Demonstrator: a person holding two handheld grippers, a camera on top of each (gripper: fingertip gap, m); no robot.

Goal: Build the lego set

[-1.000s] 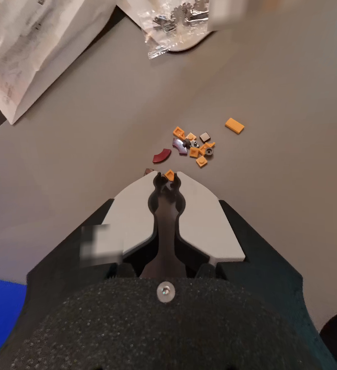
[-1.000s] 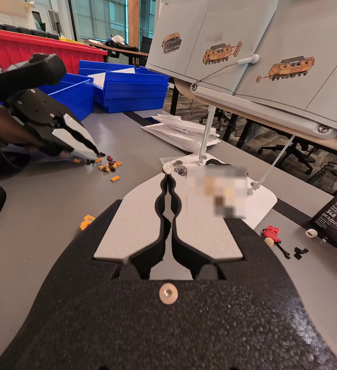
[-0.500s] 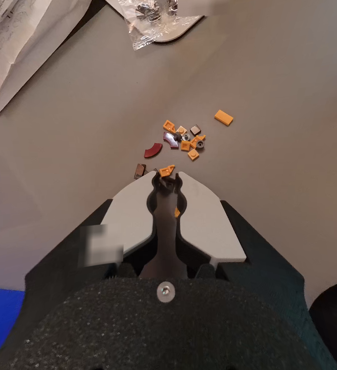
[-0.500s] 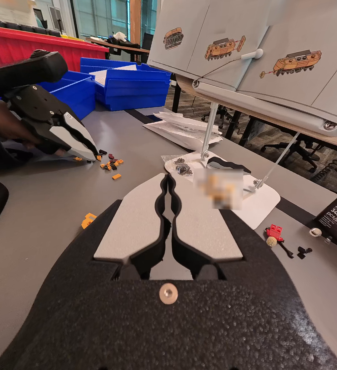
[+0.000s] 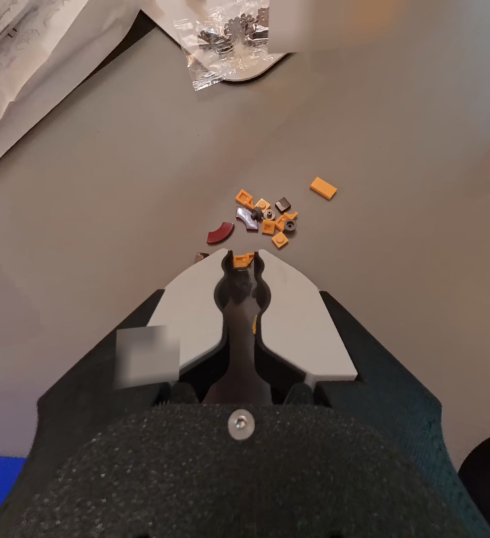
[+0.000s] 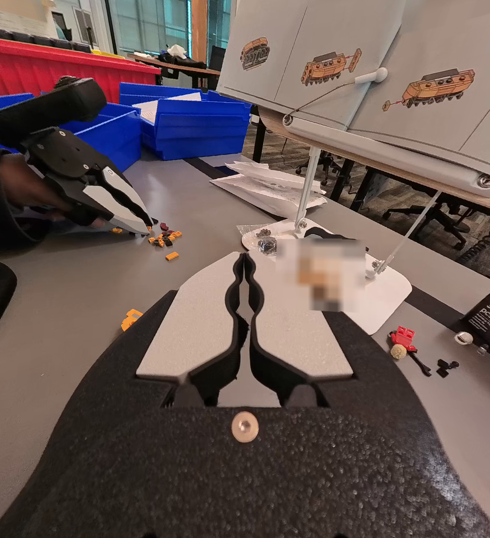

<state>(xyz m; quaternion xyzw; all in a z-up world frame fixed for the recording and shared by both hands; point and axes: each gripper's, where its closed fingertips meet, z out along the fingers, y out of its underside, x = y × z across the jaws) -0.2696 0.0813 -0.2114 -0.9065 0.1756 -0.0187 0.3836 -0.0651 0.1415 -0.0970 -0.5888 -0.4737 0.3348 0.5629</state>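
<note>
1. Right now, through the left wrist view, my left gripper (image 5: 243,256) sits low over the grey table (image 5: 121,203) with its jaws at a narrow gap, and a small orange piece (image 5: 242,260) lies right between the tips. I cannot tell whether the pads actually pinch it or just bracket it. Just beyond lies the pile of loose pieces (image 5: 267,218), with a dark red curved tile (image 5: 220,233) near its left and an orange flat tile (image 5: 323,188) apart on the right. A clear bag of dark parts (image 5: 226,37) rests farther off.

2. Through the right wrist view, my right gripper (image 6: 244,256) hangs above the table with its jaws nearly together and nothing between them. The instruction sheets (image 6: 383,72) on the stand face me, and an orange sub-assembly (image 6: 131,318) lies at my left flank.

3. I judge the step to be picking one small orange part. Next I need to squeeze squarely on its edges, lift gently so it does not flick away, then carry it toward the sub-assembly.
</note>
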